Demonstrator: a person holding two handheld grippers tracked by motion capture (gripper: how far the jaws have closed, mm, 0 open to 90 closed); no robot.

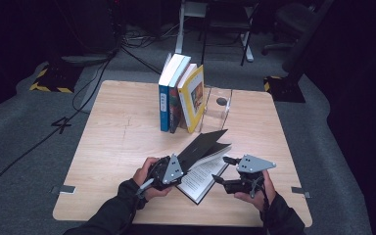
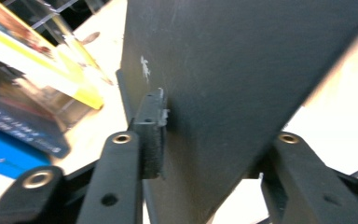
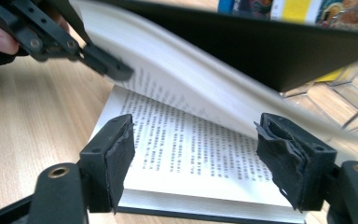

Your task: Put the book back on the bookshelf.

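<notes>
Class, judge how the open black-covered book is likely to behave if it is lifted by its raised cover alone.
The black-covered book would probably flop: its pages already fan loose under the raised cover. The cover looks stiff and flat, so it should hold shape between the left gripper pads. The thick page block likely hangs heavy and swings.

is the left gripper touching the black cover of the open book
Touching. In the left gripper view, one of the left gripper's fingers presses flat against the black cover of the open book, with the cover between both fingers.
</notes>
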